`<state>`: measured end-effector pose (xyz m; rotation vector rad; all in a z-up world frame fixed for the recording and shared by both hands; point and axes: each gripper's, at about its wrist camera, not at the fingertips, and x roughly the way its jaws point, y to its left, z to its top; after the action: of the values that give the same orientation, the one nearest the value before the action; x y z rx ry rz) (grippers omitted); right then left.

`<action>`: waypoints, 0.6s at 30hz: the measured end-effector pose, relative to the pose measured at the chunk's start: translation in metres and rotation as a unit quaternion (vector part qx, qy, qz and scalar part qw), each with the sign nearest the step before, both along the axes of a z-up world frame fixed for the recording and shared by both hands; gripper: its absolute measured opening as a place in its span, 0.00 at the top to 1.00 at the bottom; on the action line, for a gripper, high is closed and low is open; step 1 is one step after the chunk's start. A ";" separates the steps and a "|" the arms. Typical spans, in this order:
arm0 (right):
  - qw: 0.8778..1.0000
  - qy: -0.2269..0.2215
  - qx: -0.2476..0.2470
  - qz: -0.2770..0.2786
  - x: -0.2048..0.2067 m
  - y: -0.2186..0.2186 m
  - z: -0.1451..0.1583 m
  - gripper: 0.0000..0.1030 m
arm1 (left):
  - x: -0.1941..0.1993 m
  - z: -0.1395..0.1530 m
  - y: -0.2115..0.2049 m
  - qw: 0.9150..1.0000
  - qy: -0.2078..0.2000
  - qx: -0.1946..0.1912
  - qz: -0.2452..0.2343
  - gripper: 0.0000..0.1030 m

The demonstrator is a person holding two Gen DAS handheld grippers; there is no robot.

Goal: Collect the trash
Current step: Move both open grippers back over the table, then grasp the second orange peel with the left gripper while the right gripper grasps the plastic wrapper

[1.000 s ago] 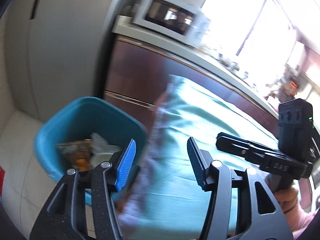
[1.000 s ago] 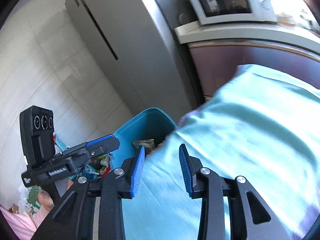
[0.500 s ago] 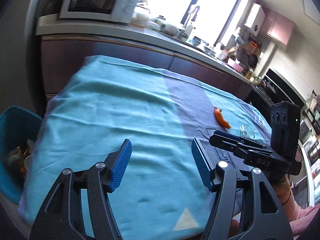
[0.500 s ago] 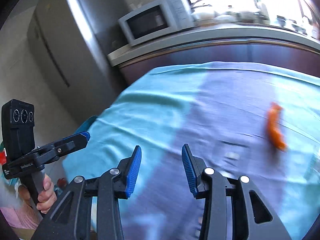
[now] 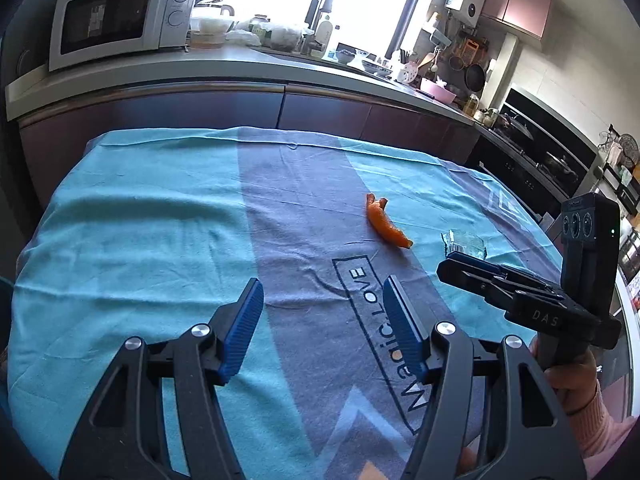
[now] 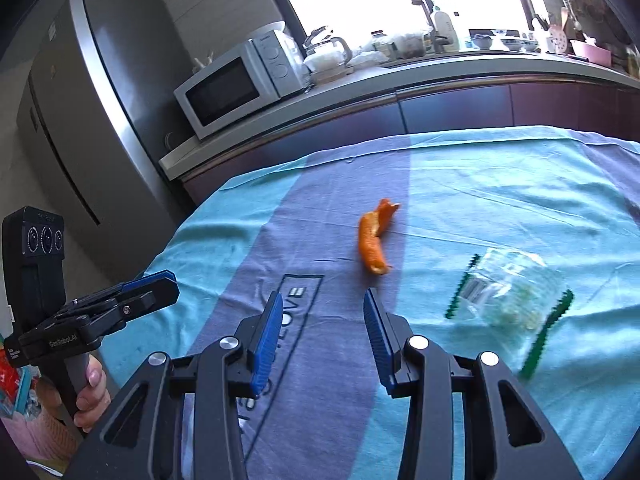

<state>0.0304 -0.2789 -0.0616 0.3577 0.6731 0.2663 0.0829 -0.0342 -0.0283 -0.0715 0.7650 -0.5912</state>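
Observation:
An orange peel (image 5: pixel 386 222) lies on the teal tablecloth (image 5: pixel 160 216); it also shows in the right wrist view (image 6: pixel 373 243). A clear plastic wrapper with green serrated edges (image 6: pixel 508 300) lies to its right, partly hidden behind the right gripper in the left wrist view (image 5: pixel 464 242). My left gripper (image 5: pixel 323 308) is open and empty above the cloth, short of the peel. My right gripper (image 6: pixel 323 324) is open and empty, just short of the peel. Each gripper shows in the other's view, the left (image 6: pixel 132 304) and the right (image 5: pixel 500 280).
A kitchen counter (image 5: pixel 240 64) with a microwave (image 5: pixel 116 20) runs behind the table. A grey fridge (image 6: pixel 88 112) stands at the left. Cabinets (image 5: pixel 320 112) lie just beyond the table's far edge. The cloth carries a printed "Magic LOVE" logo (image 5: pixel 372 308).
Both grippers have swung from the blue bin at the table's left end to face the tabletop. The peel and wrapper have come into view. Both stay open and empty.

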 end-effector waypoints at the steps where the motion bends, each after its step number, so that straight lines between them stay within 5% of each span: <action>1: 1.000 0.000 0.001 -0.003 -0.001 -0.003 -0.001 0.61 | 0.000 0.001 -0.005 1.000 -0.001 0.003 -0.004 0.40; 18: 0.997 -0.008 0.000 -0.076 -0.017 -0.067 -0.002 0.61 | 0.027 -0.007 -0.062 0.999 0.002 0.038 -0.031 0.40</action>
<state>0.0130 -0.3460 -0.0637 0.4037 0.6278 0.1248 0.1095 -0.0959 -0.0351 0.0219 0.7952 -0.6210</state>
